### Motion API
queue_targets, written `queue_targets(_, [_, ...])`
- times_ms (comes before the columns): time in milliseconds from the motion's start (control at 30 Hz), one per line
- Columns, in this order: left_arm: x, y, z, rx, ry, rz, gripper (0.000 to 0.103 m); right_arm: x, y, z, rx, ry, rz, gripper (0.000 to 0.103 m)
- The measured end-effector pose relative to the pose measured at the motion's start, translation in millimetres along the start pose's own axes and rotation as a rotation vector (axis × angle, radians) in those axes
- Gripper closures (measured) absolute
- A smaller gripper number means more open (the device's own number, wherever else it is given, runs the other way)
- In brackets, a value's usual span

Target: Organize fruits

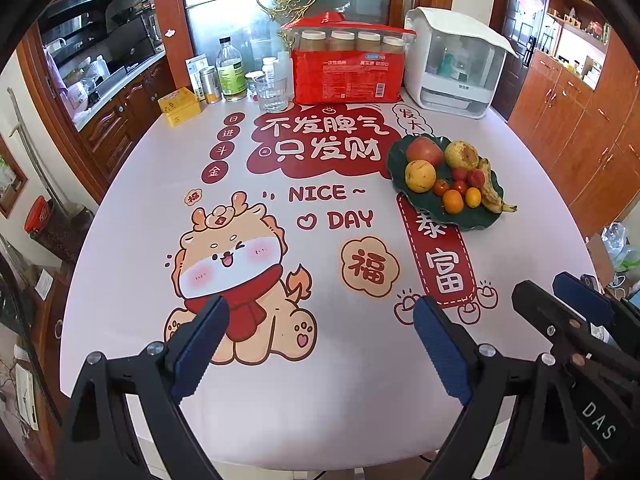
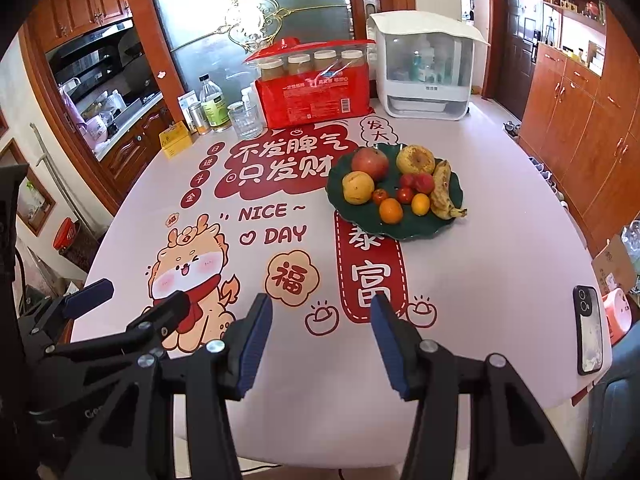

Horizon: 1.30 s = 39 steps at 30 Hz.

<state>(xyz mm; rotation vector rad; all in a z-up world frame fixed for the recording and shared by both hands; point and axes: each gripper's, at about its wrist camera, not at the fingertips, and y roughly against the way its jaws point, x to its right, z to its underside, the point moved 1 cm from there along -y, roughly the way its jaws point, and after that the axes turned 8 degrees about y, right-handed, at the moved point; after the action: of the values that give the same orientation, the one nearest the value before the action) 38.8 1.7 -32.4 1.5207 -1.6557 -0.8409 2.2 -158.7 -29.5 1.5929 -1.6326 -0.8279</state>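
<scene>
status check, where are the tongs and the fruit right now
Left tongs open, empty, low over table. Right tongs open, empty. Fruit all on green plate, far side. Nothing in the way.

Fruits (image 2: 394,184) on plate (image 2: 340,200), before appliance (image 2: 424,68).

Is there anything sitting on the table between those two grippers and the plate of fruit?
Nothing visible. Only bare printed tablecloth lies between the open right gripper, the open left gripper and the green fruit plate. The phone lies off to the right.
</scene>
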Motion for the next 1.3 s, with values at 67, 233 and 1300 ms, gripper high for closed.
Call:
queue_targets(67, [-0.6,-1.4,-1.5,-0.001,0.002,-0.001,0.011,-0.3,-0.1,-0.2,0.001,-0.001,0.0,0.051])
queue_targets(233, [-1.2,-1.7,-1.8,0.0,0.001,0.001,0.011,-1.0,-0.8,-0.8,0.0,-0.001,0.002,0.051])
queue_targets(1300, [-4.1,-6.5,-8.9,-0.003,0.0,0.002,0.011,-0.6,-5.2,-7.6,-0.003,-0.003,0.001,0.051])
